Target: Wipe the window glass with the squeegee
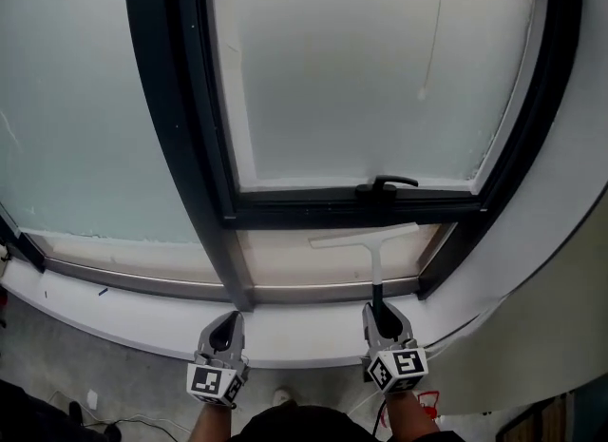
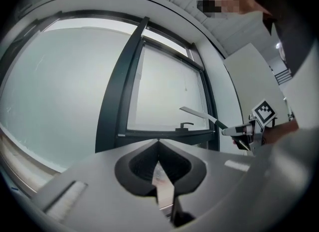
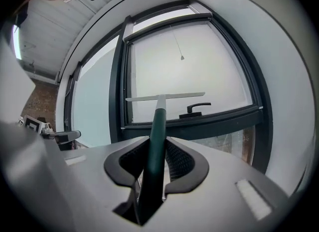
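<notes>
A squeegee [image 1: 372, 252] with a white blade and a dark green handle points up at the window. Its blade [image 1: 363, 236] lies level just below the dark sash bar, in front of the lower pane [image 1: 285, 258]. My right gripper [image 1: 382, 317] is shut on the handle [image 3: 154, 148], and the white blade [image 3: 165, 97] shows beyond it in the right gripper view. The left gripper [image 1: 226, 330] hangs beside it, jaws together with nothing between them. In the left gripper view the squeegee [image 2: 204, 117] shows at the right. The frosted window glass [image 1: 361, 60] fills the frame above.
A black window handle [image 1: 384, 184] sticks out from the sash bar right above the blade. A thick dark mullion [image 1: 180, 117] divides the panes. A white sill [image 1: 285, 326] runs below. A thin cord [image 1: 432, 41] hangs in front of the upper glass.
</notes>
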A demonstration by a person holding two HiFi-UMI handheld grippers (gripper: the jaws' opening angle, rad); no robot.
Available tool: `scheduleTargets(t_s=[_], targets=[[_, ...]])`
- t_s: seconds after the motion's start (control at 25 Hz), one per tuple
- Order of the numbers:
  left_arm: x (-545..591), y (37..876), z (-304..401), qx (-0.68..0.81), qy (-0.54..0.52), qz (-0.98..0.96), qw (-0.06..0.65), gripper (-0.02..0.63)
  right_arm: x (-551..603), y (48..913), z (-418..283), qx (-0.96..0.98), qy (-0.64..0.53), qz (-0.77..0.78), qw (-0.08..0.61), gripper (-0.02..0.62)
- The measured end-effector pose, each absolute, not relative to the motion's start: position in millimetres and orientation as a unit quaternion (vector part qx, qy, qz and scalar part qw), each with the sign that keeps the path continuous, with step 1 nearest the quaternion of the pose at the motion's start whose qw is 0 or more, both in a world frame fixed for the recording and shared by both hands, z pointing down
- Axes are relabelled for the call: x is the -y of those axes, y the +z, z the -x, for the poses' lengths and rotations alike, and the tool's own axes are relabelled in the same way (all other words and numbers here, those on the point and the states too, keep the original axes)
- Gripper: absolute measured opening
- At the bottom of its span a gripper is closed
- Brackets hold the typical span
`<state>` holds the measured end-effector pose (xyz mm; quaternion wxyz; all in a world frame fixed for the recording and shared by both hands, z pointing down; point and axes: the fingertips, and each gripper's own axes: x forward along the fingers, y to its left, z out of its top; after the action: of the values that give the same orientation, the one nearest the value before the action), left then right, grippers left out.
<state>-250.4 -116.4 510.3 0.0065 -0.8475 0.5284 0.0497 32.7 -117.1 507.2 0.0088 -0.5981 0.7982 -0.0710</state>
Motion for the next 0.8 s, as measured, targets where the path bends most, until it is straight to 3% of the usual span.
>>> scheduleTargets(t_s=[0.4, 0.6, 0.8], targets=[[163, 519, 283, -0.549, 0.049, 0.834, -0.003, -0.002, 184, 499, 30, -0.817, -0.047, 0.574, -0.028, 0.095], [187, 508, 286, -0.562, 0.065, 0.825, 0.002, -0.002, 234, 439, 48, -0.828, 0.031, 0.56, -0.001, 0.095], [220, 483, 265, -0.591, 0.041, 0.804, 0.052, -0.002, 276, 360, 59, -0.837, 0.09, 0.537, 0.057, 0.095]])
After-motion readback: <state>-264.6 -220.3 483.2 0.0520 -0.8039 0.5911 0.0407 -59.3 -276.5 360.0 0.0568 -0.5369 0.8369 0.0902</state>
